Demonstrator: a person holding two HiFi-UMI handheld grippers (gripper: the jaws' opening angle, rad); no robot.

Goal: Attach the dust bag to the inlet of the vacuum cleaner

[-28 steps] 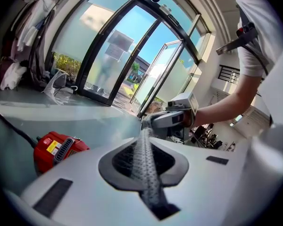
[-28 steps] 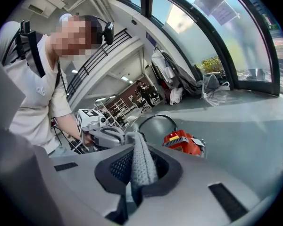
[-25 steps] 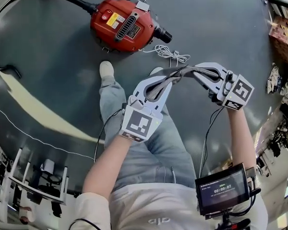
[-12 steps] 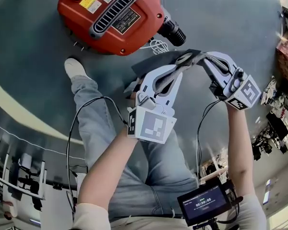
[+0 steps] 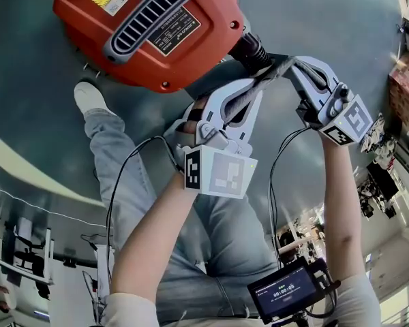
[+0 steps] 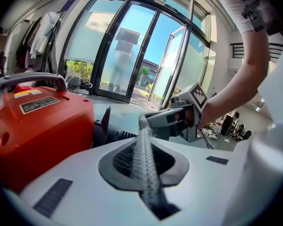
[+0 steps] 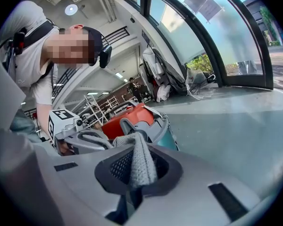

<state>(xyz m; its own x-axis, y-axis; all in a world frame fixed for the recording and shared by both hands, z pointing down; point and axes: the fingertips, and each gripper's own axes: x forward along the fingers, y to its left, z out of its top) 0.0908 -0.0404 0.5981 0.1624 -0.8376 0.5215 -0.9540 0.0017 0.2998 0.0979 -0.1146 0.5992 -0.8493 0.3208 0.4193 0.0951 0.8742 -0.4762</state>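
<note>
From the head view, the red vacuum cleaner (image 5: 143,33) stands on the grey floor (image 5: 327,12) with its black inlet (image 5: 253,50) pointing toward the two grippers. The left gripper (image 5: 258,91) and the right gripper (image 5: 291,64) sit just beside that inlet, tips turned toward each other. A grey strip of the dust bag (image 5: 240,109) is stretched between them, close to the inlet, though whether it touches cannot be told from above. The gripper views settle what the head view leaves vague. In the left gripper view the jaws are pinched on a ridge of knitted bag fabric, with the inlet low behind it and the right gripper beyond. In the right gripper view the jaws are pressed together on another fold of the same cloth, with the left gripper and the vacuum cleaner behind. Only the left gripper view shows the tall glass doors (image 6: 127,55) (bright daylight outside). Only the head view shows the person's shoe (image 5: 88,95) and the small screen (image 5: 286,293) at the chest.
</note>
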